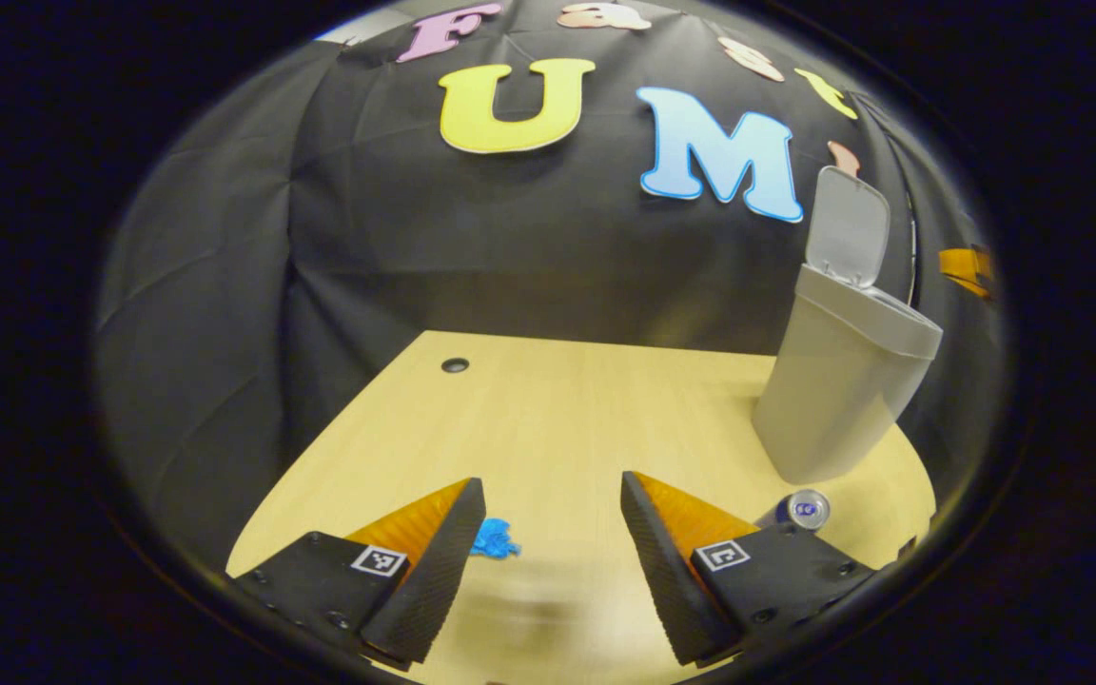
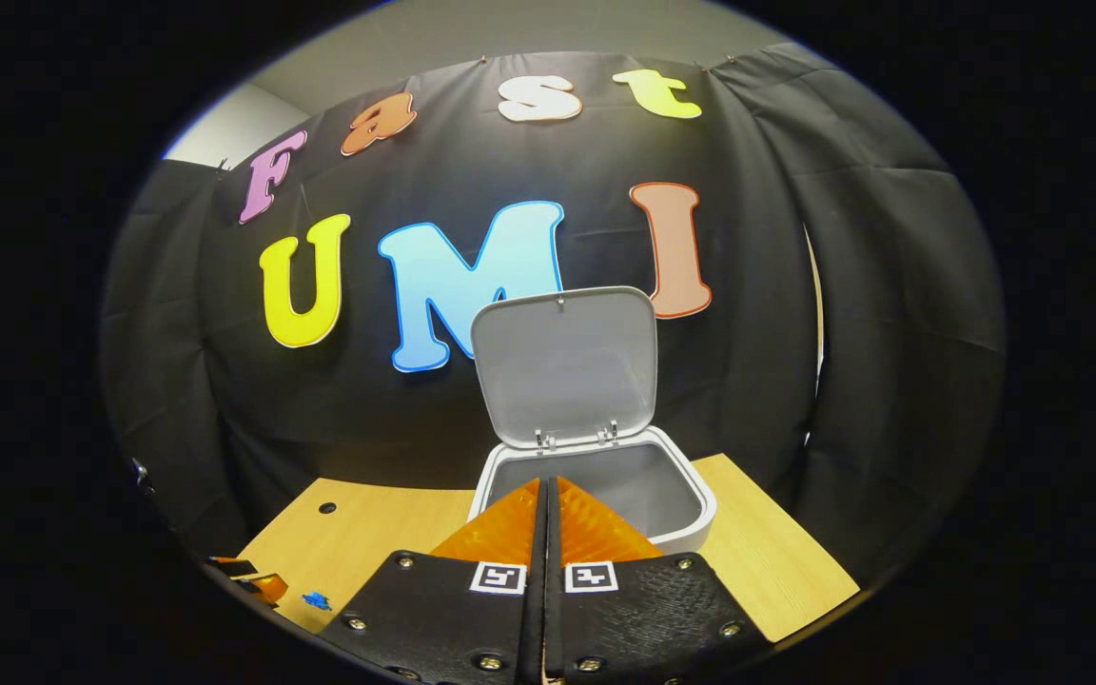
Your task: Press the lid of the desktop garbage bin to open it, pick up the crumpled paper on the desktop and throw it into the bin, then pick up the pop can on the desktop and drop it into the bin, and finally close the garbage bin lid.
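Right gripper (image 2: 548,495) closed, fingers together, poised over open bin (image 2: 691,518); lid (image 2: 562,366) upright behind. Blue crumpled paper (image 2: 317,600) on wooden desktop (image 2: 367,533), far left, near other gripper (image 2: 248,578).

My left claw (image 1: 543,533) hangs with its fingers spread wide apart; my right claw (image 2: 548,495) has its fingers pressed together, holding nothing.
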`<state>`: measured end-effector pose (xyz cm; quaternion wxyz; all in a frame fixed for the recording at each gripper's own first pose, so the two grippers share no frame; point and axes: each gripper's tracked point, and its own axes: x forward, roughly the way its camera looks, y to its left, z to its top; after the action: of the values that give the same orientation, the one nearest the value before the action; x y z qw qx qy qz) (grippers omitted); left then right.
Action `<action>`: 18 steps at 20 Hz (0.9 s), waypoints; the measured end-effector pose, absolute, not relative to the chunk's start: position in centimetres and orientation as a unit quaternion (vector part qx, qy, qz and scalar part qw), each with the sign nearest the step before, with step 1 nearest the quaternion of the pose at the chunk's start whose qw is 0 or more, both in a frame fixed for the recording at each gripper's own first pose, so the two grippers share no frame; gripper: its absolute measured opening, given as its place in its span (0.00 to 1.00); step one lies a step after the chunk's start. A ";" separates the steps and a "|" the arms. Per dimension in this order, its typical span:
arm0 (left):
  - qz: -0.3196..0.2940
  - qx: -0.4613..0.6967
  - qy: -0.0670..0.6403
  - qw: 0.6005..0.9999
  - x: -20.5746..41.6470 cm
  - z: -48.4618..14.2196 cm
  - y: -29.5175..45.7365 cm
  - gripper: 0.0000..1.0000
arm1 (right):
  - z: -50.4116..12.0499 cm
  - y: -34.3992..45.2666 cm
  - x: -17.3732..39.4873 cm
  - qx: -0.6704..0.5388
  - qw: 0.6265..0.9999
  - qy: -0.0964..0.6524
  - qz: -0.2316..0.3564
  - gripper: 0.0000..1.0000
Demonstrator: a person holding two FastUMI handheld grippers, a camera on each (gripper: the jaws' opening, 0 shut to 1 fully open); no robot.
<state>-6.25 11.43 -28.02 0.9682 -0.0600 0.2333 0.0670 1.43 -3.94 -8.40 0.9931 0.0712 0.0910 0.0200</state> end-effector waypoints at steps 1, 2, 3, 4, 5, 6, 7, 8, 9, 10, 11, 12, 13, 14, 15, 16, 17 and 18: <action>0.070 -0.062 0.238 0.967 -6.4 -28.6 11.8 0.96 | -8.6 -4.1 1.4 0.072 0.993 0.094 0.019 0.01; 0.075 -0.063 0.244 0.965 -6.4 -29.1 12.3 0.94 | -8.9 -4.1 1.4 0.073 0.992 0.097 0.017 0.01; 0.078 -0.063 0.249 0.963 -6.4 -29.6 12.7 0.94 | -9.0 -4.2 1.4 0.073 0.992 0.101 0.016 0.01; 0.082 -0.064 0.254 0.962 -6.4 -30.1 13.2 0.96 | -9.3 -4.3 1.4 0.074 0.992 0.104 0.015 0.01; 0.085 -0.064 0.259 0.960 -6.3 -30.5 13.6 0.96 | -9.4 -4.4 1.4 0.074 0.992 0.106 0.014 0.01; 0.089 -0.064 0.263 0.958 -6.2 -31.0 14.0 0.96 | -9.6 -4.4 1.3 0.073 0.991 0.108 0.012 0.01; 0.093 -0.064 0.270 0.956 -6.2 -31.7 14.5 0.96 | -9.7 -4.4 1.3 0.073 0.991 0.111 0.012 0.01; 0.095 -0.064 0.275 0.955 -6.0 -32.2 14.8 0.96 | -9.8 -4.5 1.4 0.072 0.991 0.112 0.011 0.01; 0.097 -0.065 0.280 0.953 -5.8 -32.8 15.2 0.93 | -9.9 -4.5 1.5 0.071 0.991 0.115 0.010 0.01; 0.098 -0.066 0.286 0.951 -5.6 -33.5 15.5 0.93 | -10.1 -4.5 1.5 0.071 0.991 0.117 0.009 0.01; 0.099 -0.066 0.292 0.949 -5.4 -34.2 15.9 0.93 | -10.2 -4.5 1.6 0.071 0.990 0.119 0.008 0.01; 0.100 -0.066 0.299 0.947 -5.2 -34.9 16.2 0.93 | -10.4 -4.6 1.6 0.071 0.990 0.121 0.006 0.01; 0.100 -0.067 0.306 0.945 -4.9 -35.6 16.5 0.93 | -10.5 -4.7 1.7 0.073 0.990 0.124 0.003 0.01; 0.099 -0.067 0.312 0.942 -4.5 -36.2 16.6 0.94 | -10.8 -4.8 1.6 0.074 0.989 0.126 0.000 0.01; 0.098 -0.067 0.319 0.940 -4.1 -37.0 16.8 0.94 | -10.9 -5.0 1.6 0.075 0.989 0.128 -0.003 0.01; 0.096 -0.067 0.326 0.938 -3.9 -37.7 17.0 0.93 | -11.1 -5.2 1.6 0.075 0.989 0.130 -0.008 0.01; 0.092 -0.068 0.334 0.936 -3.6 -38.6 17.0 0.94 | -11.2 -5.4 1.6 0.075 0.988 0.132 -0.013 0.01; 0.088 -0.067 0.343 0.933 -3.4 -39.3 17.1 0.96 | -11.4 -5.7 1.5 0.075 0.988 0.133 -0.018 0.01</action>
<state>-3.42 17.07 -39.26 0.9329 -0.0665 0.3428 0.0883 1.51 -5.70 -11.36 0.9880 0.0750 0.1335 -0.0183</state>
